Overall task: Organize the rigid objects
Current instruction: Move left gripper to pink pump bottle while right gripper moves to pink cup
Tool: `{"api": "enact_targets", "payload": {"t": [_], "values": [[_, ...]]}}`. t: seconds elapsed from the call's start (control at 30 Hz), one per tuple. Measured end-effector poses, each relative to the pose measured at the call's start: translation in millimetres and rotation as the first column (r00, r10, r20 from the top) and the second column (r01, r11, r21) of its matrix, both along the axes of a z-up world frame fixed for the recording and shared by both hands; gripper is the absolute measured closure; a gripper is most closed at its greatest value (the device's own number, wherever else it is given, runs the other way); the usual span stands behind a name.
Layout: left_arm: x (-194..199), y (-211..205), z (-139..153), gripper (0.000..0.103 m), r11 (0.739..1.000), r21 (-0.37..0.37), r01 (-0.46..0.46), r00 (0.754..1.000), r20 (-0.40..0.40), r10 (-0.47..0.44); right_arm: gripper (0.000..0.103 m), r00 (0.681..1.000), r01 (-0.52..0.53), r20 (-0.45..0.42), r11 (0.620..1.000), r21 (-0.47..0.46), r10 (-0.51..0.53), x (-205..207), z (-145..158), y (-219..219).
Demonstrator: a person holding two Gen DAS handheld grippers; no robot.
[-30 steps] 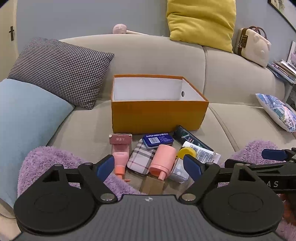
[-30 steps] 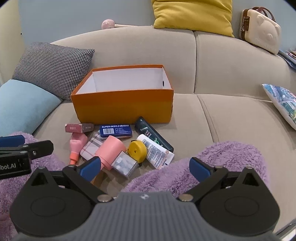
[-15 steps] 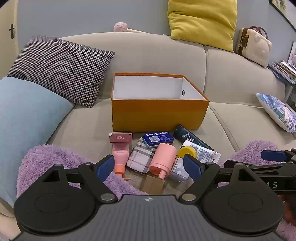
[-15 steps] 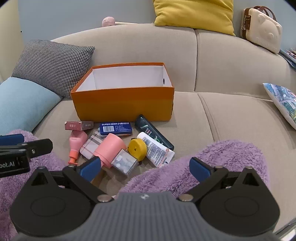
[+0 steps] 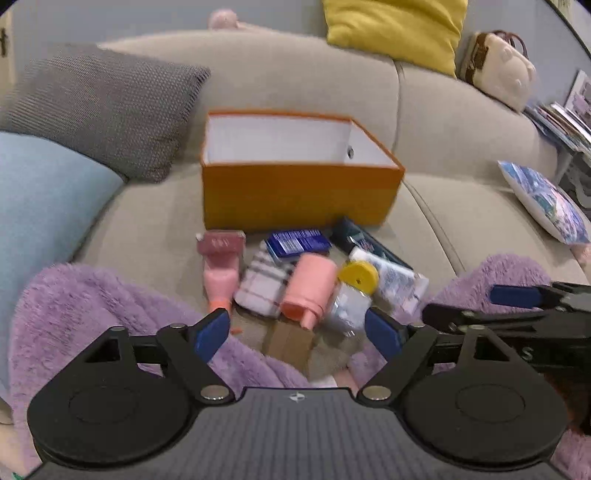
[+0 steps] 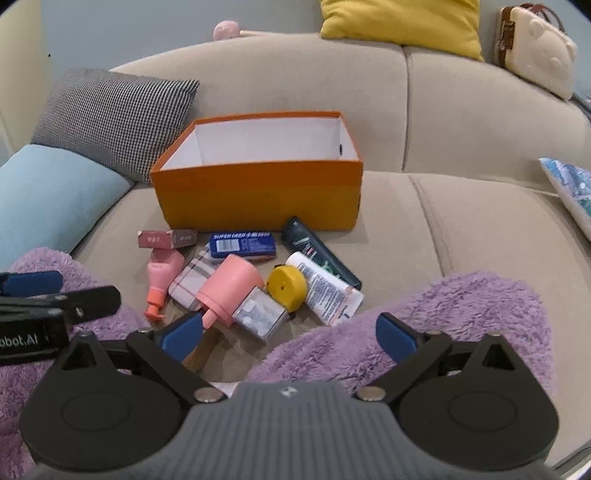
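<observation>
An open orange box (image 5: 295,197) (image 6: 258,195) stands empty on the beige sofa. In front of it lies a heap of small things: a pink pump bottle (image 6: 229,290), a blue tin (image 6: 242,245), a yellow disc (image 6: 287,286), a white tube (image 6: 325,293), a dark tube (image 6: 317,253), a clear case (image 6: 260,314), a plaid case (image 6: 192,282), a pink carton (image 6: 166,238) and a small pink bottle (image 6: 160,277). My left gripper (image 5: 297,334) is open just short of the heap. My right gripper (image 6: 290,334) is open over the heap's near right side.
A purple fluffy blanket (image 6: 424,321) lies around the heap's near side. A light blue cushion (image 5: 40,206) and a houndstooth cushion (image 5: 107,107) are at the left. A yellow cushion (image 6: 402,24), a cream bag (image 6: 535,44) and a printed cushion (image 5: 550,203) are at the right.
Both grippers have moved closer to the heap and the box, which now look larger. Both stay open and empty.
</observation>
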State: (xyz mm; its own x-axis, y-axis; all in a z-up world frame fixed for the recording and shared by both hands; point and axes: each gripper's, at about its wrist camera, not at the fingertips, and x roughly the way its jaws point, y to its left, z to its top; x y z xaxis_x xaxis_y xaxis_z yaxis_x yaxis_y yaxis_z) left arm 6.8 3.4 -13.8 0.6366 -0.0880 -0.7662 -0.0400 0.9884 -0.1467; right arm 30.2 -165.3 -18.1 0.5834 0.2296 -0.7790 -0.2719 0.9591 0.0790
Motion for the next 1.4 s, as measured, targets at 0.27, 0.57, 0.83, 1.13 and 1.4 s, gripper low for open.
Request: {"api": "enact_targets", "payload": {"t": [0.27, 0.57, 0.83, 1.13, 1.4], "values": [[24.4, 9.8, -29.3, 0.032, 0.994, -0.099, 0.043, 0.988, -0.142, -0.057, 0.039, 0.992, -0.049, -0.116, 0.998, 0.029, 0.052, 19.4, -21.1, 9.5], [56.3, 33.3, -42.0, 0.041, 0.994, -0.11, 0.011, 0.987, -0.16, -0.028, 0.056, 0.963, -0.123, -0.231, 0.99, 0.07, 0.136, 58.4, -43.4, 33.2], [86.3, 47.0, -65.2, 0.042, 1.0, 0.005, -0.007, 0.973, -0.229, 0.008, 0.059, 0.929, -0.203, -0.3, 0.976, 0.075, 0.216, 93.8, -67.5, 67.2], [123.8, 63.2, -98.4, 0.047, 0.998, 0.03, 0.058, 0.938, -0.345, -0.045, 0.058, 0.916, -0.24, -0.324, 0.97, 0.034, 0.238, 124.1, -87.2, 91.6], [144.4, 60.9, -129.2, 0.049, 0.996, 0.061, 0.068, 0.895, -0.445, -0.033, 0.041, 0.92, -0.274, -0.299, 0.961, -0.029, 0.253, 130.2, -87.4, 104.9]]}}
